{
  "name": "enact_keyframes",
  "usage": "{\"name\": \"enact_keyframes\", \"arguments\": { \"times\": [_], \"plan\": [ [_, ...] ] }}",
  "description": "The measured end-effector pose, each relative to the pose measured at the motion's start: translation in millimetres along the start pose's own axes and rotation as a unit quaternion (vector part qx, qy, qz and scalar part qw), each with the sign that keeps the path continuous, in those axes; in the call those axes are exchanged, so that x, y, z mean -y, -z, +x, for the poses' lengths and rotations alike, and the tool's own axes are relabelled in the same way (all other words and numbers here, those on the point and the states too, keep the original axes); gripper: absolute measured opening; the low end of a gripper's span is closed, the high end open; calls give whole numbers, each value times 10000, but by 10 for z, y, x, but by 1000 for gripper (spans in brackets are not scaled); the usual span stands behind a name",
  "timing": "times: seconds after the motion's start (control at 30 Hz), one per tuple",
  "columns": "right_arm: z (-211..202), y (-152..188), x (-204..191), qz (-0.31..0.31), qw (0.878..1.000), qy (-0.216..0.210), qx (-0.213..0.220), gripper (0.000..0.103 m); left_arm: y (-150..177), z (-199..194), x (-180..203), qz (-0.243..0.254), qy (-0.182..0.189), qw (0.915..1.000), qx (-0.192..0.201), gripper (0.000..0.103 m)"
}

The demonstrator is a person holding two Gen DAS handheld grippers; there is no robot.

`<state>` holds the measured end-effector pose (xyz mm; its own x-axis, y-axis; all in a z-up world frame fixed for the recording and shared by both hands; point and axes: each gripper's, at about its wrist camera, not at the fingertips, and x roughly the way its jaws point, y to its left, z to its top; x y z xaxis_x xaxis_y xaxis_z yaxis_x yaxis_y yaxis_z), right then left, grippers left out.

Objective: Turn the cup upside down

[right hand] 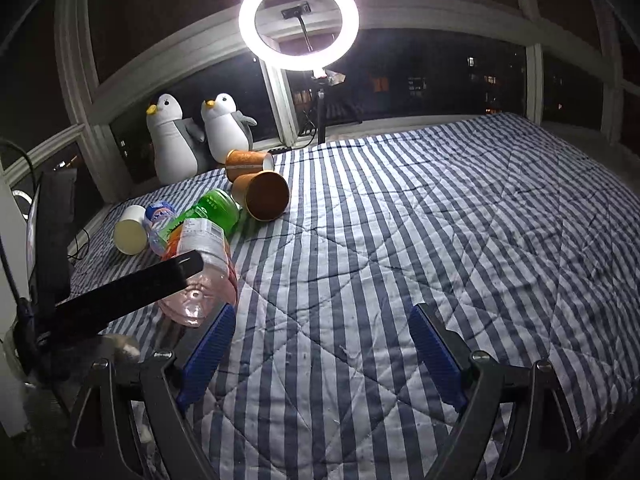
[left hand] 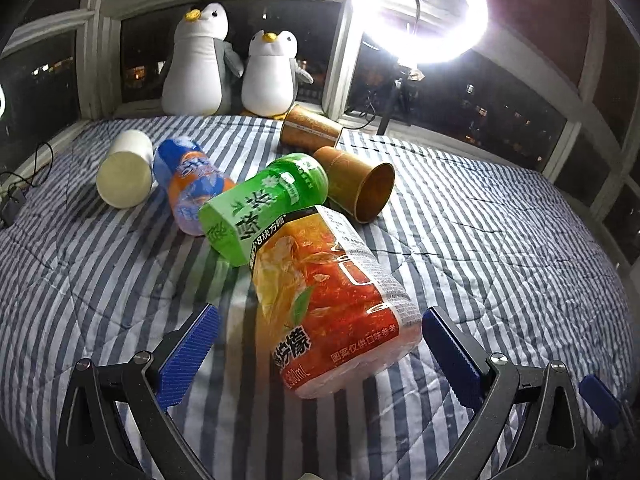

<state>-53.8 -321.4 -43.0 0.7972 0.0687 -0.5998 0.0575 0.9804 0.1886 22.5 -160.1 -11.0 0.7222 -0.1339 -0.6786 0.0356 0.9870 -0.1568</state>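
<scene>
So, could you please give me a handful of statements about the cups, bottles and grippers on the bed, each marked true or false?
1. Both brown paper cups, the nearer and the farther, lie on their sides. True.
2. The left gripper is shut on the white cup. False: it is open, with the orange tea bottle lying between its fingers, and the white cup lies far off.
3. The green tea bottle lies on the striped quilt. True.
4. The right gripper holds a brown cup. False: it is open, with only quilt between its fingers.
5. Two plush penguins sit by the window. True.
</scene>
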Motion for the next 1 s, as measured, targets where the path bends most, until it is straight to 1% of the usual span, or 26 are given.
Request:
{"name": "enact_keyframes", "arguments": {
  "times": [0.07,0.13,0.27,0.4,0.57,0.63,0.7,0.77,0.83,0.9,1.0],
  "plan": [
    [12,10,14,32,10000,-23,-19,86,10,30,73,102,-86,9999,61,102],
    [22,-2,41,77,10000,-38,-25,86,26,45,102,107,-109,9999,66,103],
    [13,-19,87,101,9999,-17,10,86,44,60,172,187,-298,9992,212,102],
    [35,-23,135,191,9998,-54,-22,86,57,101,174,181,-345,9991,177,103],
    [81,-2,127,175,9998,-49,-64,86,98,65,148,212,-412,9985,280,103],
    [110,3,117,187,9997,-92,-97,86,98,108,148,250,-385,9988,185,103],
    [119,8,101,189,9997,-134,-106,86,110,147,92,148,-257,9995,78,103],
    [120,14,81,150,9997,-135,-101,86,134,153,41,107,-204,9997,70,103],
    [123,11,71,136,9998,-127,-93,86,145,145,-16,58,-103,9999,76,100],
    [125,6,81,177,9997,-133,-83,86,141,145,-60,-2,76,10000,2,89],
    [138,-3,103,267,9995,-162,-93,86,141,136,-69,61,200,9998,-20,88]
  ]
}}
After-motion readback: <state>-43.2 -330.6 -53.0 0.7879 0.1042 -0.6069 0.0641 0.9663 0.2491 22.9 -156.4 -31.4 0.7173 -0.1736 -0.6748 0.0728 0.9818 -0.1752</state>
